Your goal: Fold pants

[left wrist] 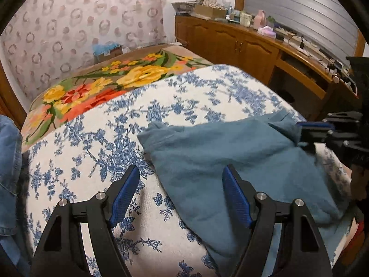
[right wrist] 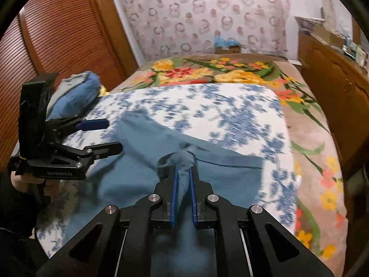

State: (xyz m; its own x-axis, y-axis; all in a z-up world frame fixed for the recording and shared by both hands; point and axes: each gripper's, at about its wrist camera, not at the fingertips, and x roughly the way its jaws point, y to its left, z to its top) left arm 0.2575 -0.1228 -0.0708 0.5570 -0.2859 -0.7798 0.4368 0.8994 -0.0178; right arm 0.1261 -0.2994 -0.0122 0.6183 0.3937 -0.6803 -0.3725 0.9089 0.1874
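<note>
- Pants (left wrist: 230,161), teal, bunched on bed (right wrist: 230,120) near its front edge.
- Right gripper (right wrist: 183,173) pinching a fabric fold; left gripper (left wrist: 182,189) spread, empty.
- Mid-fold, apparently; next: carrying the pinched edge across, likely.

Both views look steeply down along their own fingers onto the bed (left wrist: 129,115), facing its far end and the patterned curtain (left wrist: 80,23). The left wrist camera sits close above the bed's near edge; the right wrist camera sits just right of it. Each catches the other gripper, and both share the blue pants (left wrist: 230,152).
</note>
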